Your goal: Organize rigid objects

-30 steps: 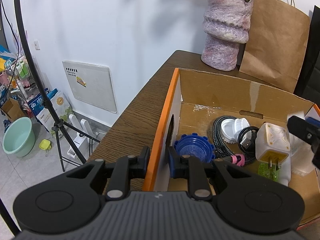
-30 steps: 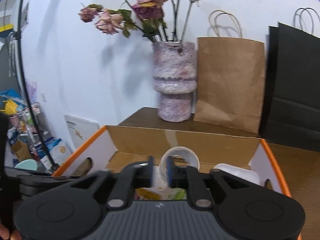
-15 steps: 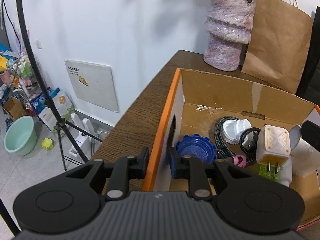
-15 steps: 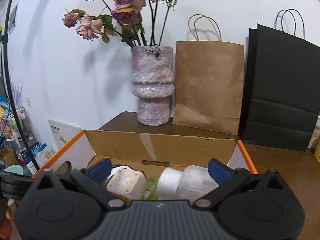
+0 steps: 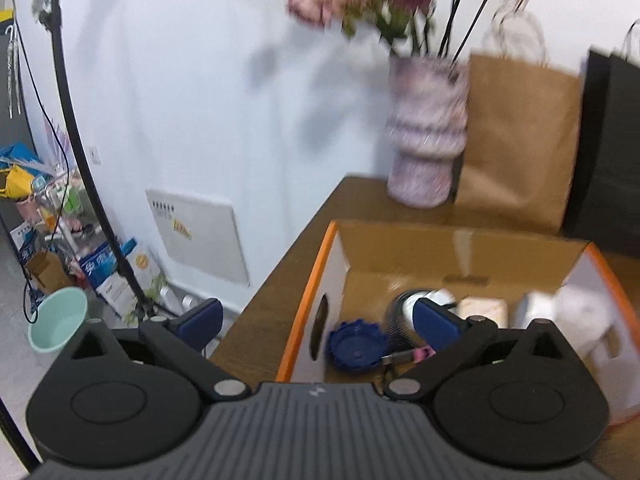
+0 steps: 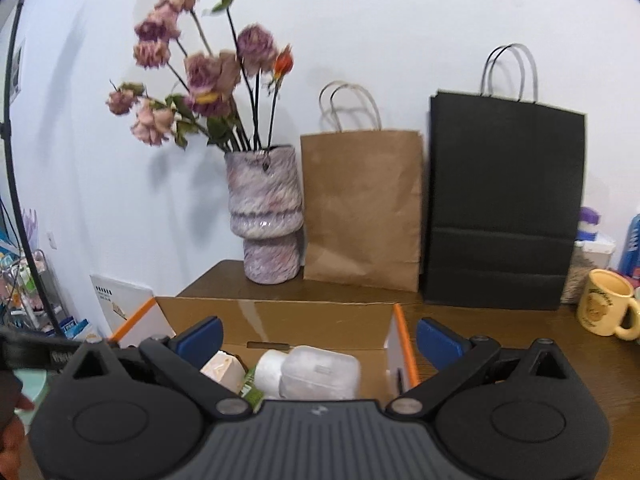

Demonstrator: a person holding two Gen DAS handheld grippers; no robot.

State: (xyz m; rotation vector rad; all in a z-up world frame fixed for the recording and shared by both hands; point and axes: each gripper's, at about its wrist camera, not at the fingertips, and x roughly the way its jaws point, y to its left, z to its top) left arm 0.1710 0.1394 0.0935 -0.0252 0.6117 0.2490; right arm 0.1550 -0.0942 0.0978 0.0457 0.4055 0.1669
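Both the left tongs (image 5: 316,316) and right tongs (image 6: 318,336) are spread wide and hold nothing, likely because the sorting is done; the blue lid (image 5: 356,346), plug (image 6: 222,366) and white case (image 6: 320,372) lie inside the cardboard box (image 6: 280,316) on the table (image 6: 500,320); vase (image 6: 266,212), bags and mug (image 6: 606,308) stand behind, clear of it.

Motion blur smears the flowers (image 5: 360,4) and the vase (image 5: 426,136). The right tool (image 6: 318,332) hides the box's (image 6: 276,316) near contents.
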